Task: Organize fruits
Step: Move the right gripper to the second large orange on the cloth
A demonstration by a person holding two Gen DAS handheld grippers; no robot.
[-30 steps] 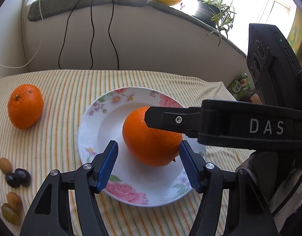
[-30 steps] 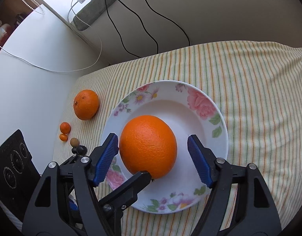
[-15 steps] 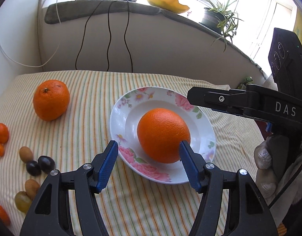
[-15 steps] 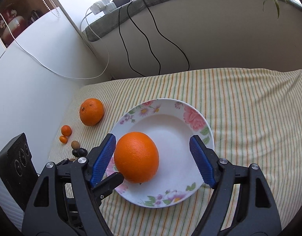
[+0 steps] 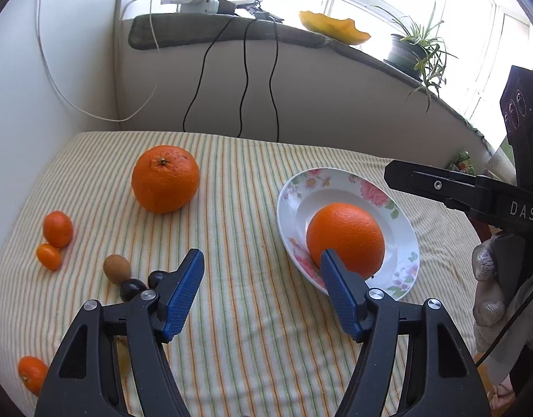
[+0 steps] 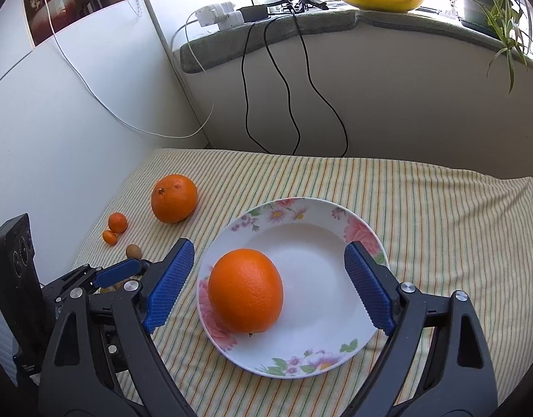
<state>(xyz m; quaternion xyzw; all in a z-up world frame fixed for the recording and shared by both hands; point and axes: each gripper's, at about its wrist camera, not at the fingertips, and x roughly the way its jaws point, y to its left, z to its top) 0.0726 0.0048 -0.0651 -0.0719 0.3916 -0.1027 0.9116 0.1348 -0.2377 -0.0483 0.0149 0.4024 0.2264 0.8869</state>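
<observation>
1. Step in hand, as I read it: one orange [image 6: 246, 290] sits on the floral plate [image 6: 335, 365], released; the other fruit lies loose on the striped surface [image 5: 252, 180].
2. Right hand-held gripper [image 6: 269, 283]: jaws spread wide, holding nothing, hovering over the plate with the orange between and just ahead of its blue pads [image 6: 167, 285].
3. Left hand-held gripper [image 5: 261, 292]: jaws also wide apart, empty; plate ahead-right of it, right pad overlapping the orange in view (contact unclear).
4. Second orange [image 5: 165, 184] lies ahead-left of the left hand-held gripper, well apart from the plate; kumquats [image 5: 58, 228] further left; a brown fruit [image 5: 117, 268] and dark grapes [image 5: 132, 287] just beside its left finger.
5. Next move, my guess: the left one reaches ahead-left, straddles the second orange, closes gently (round, may roll).
6. Writing: "DAS" in white on the right gripper body [image 5: 523, 210]; rest cut off.
</observation>
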